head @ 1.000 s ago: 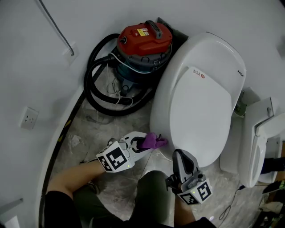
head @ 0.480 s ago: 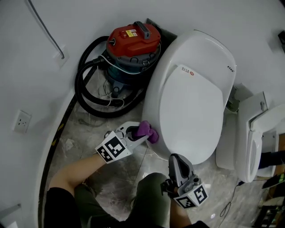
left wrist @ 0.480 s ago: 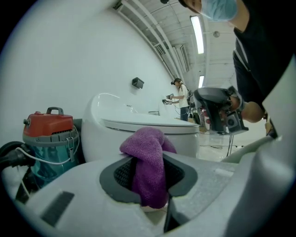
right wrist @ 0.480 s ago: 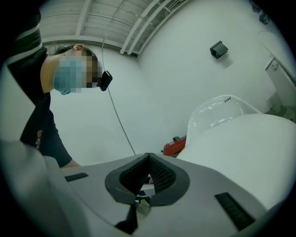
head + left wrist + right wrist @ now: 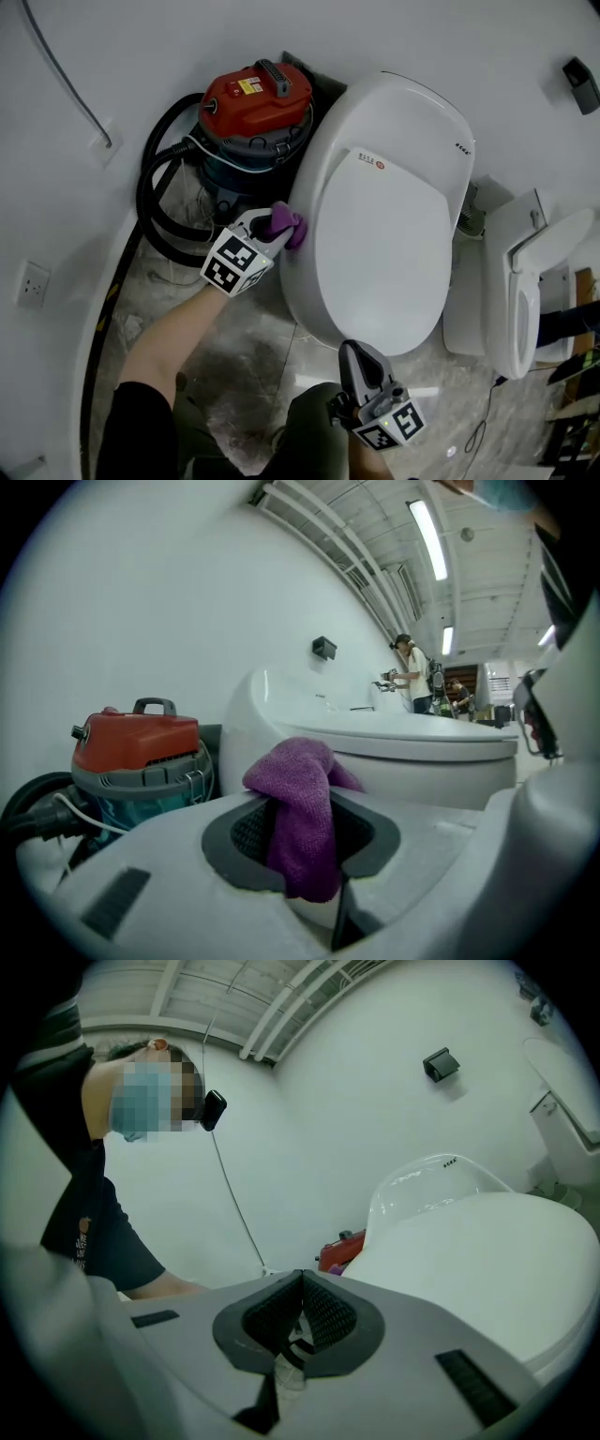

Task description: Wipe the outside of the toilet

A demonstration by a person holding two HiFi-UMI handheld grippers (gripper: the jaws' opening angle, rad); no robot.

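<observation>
Against toilet (image 5: 384,234) side, left gripper (image 5: 265,232) w/ purple cloth (image 5: 286,223) clamped.

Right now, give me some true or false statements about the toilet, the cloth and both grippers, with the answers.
1. The left gripper is shut on the purple cloth. True.
2. The toilet lid is raised. False: it is down.
3. The right gripper holds a sponge. False: its jaws are together with nothing between them.
4. A red-topped vacuum stands beside the toilet. True.
5. The cloth lies on the lid. False: it is at the toilet's side, near the vacuum.
</observation>
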